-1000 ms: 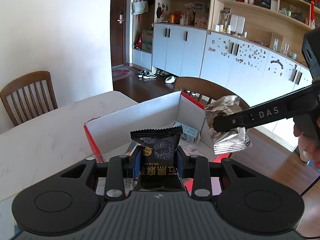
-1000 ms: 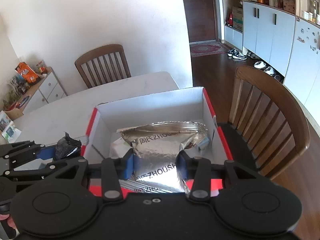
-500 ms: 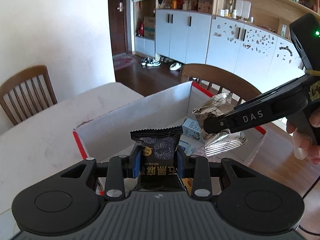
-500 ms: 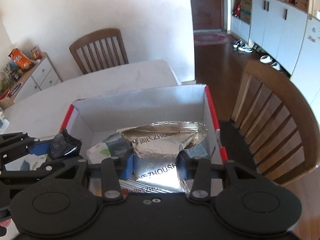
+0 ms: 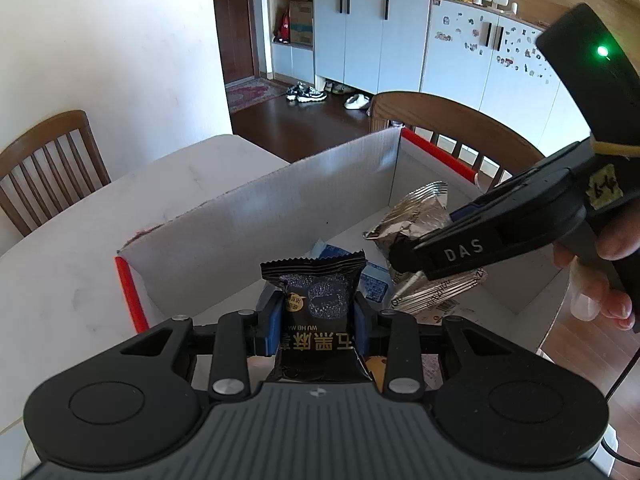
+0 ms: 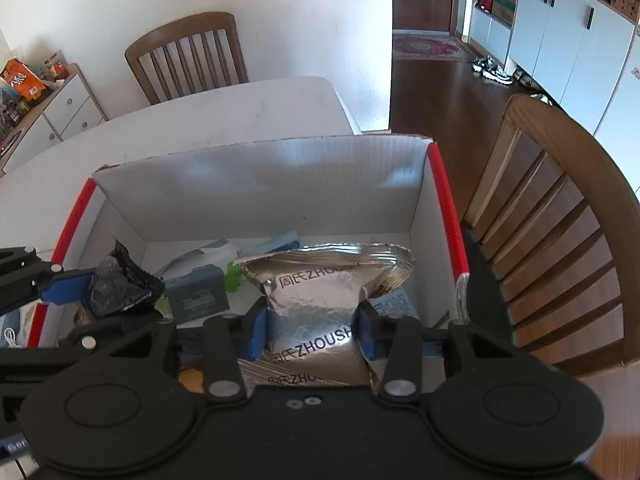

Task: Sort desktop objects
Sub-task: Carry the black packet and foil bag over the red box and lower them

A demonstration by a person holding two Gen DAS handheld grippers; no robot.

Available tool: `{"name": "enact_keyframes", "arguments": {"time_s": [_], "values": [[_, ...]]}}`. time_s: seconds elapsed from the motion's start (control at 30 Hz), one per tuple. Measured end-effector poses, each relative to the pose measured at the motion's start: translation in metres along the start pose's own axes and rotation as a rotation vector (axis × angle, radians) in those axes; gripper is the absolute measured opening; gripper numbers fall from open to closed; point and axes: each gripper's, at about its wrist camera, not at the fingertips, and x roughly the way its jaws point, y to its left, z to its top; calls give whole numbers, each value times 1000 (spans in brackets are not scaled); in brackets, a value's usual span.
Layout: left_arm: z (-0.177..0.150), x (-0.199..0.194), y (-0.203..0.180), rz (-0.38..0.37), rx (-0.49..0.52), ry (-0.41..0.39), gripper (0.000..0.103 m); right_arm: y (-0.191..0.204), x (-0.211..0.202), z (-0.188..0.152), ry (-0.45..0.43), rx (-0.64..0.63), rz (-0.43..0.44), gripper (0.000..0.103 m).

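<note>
The light, crinkly black snack packet [image 5: 316, 308] is clamped mid-body by the left gripper [image 5: 316, 320], and the soft silver foil pouch [image 6: 316, 300], likely slippery, by the right gripper [image 6: 314, 332], above the cardboard box [image 6: 260, 184] at frame centre.

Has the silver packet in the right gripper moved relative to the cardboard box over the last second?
Yes. The silver packet, clamped in the right gripper, has sunk from above the cardboard box rim to inside it.
</note>
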Motion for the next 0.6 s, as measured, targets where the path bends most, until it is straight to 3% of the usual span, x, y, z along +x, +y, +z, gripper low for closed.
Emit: {"name": "enact_keyframes", "arguments": {"time_s": [0.6], "values": [[-3,31,1,39,-16,103,33,14,38,13,106,-122,-11,43]]}}
